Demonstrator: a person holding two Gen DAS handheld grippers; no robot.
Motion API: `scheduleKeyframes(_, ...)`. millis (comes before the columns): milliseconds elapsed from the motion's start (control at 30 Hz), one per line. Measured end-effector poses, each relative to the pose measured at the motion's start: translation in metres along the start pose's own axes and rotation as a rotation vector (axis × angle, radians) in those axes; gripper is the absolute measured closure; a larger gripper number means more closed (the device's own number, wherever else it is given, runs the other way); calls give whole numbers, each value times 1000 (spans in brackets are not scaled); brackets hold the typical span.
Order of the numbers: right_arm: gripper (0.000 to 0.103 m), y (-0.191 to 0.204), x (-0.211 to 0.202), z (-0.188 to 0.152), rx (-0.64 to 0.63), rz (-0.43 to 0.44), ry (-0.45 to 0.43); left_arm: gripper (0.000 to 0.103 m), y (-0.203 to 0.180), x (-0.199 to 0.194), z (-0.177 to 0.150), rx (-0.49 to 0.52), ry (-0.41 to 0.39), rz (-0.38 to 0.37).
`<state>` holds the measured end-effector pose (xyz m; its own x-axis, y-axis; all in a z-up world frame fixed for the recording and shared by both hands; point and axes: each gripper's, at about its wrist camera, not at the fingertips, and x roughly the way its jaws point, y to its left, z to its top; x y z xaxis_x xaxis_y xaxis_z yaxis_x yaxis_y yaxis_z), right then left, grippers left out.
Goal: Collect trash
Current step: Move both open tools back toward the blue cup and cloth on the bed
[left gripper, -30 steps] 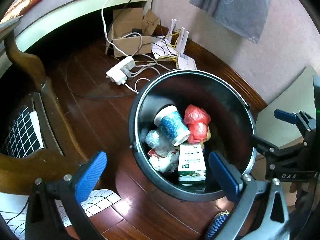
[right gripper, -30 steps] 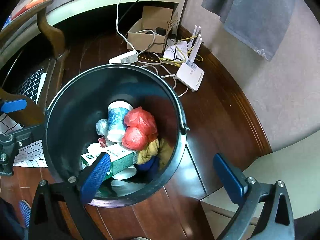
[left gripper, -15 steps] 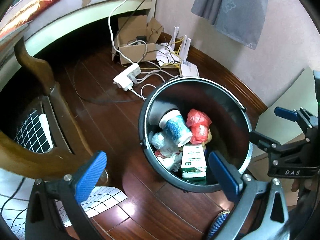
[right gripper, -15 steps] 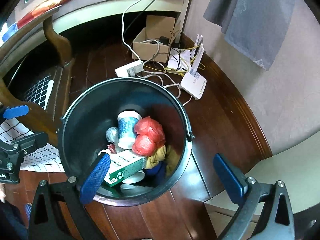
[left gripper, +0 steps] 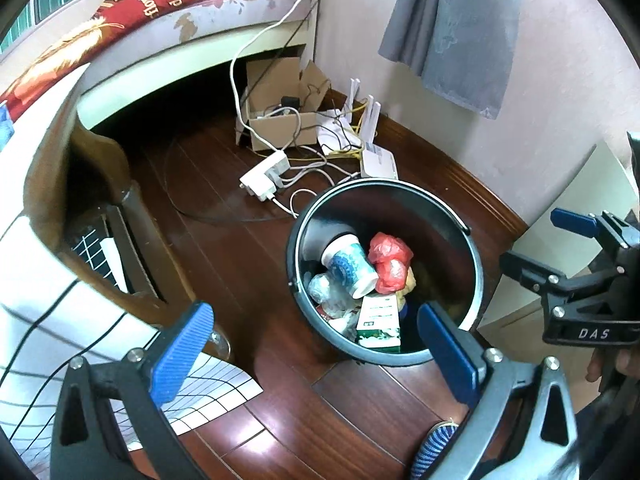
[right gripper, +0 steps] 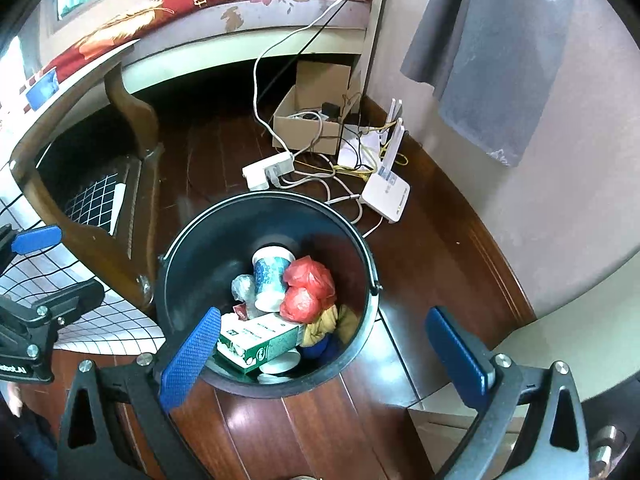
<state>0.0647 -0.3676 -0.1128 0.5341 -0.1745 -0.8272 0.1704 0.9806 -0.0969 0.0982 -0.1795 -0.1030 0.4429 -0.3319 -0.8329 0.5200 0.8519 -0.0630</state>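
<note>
A black trash bin (left gripper: 476,264) (right gripper: 188,264) stands on the dark wooden floor. Inside lie a blue-patterned paper cup (left gripper: 348,264) (right gripper: 270,276), red plastic bags (left gripper: 390,264) (right gripper: 306,288), a green-and-white carton (left gripper: 378,322) (right gripper: 260,338), a clear wrapper and yellow cloth. My left gripper (left gripper: 316,356) hangs open above and in front of the bin, holding nothing. My right gripper (right gripper: 324,356) is also open and empty, high over the bin's near rim. Each gripper shows at the edge of the other's view.
A curved wooden chair leg (right gripper: 132,104) and a grid-patterned mat (left gripper: 216,388) lie left of the bin. Behind it sit a power strip (left gripper: 266,174), a white router (right gripper: 386,192), tangled cables and a cardboard box (right gripper: 316,120). A grey cloth (left gripper: 460,28) hangs on the wall.
Both grippers have risen and drawn back from the bin, which now looks smaller and lower in both views. The trash inside has not shifted. Both stay open.
</note>
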Motion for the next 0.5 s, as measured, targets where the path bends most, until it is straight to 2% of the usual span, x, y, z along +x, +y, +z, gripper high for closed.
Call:
scheduleKeyframes(167,0,6,-20,-2,8,4,-20,0,1,-24,-4,0,-20,20)
scheduleKeyframes(500,0,32,-60,6,3,22,-91,0,25,-81,-6,-58,-121,62)
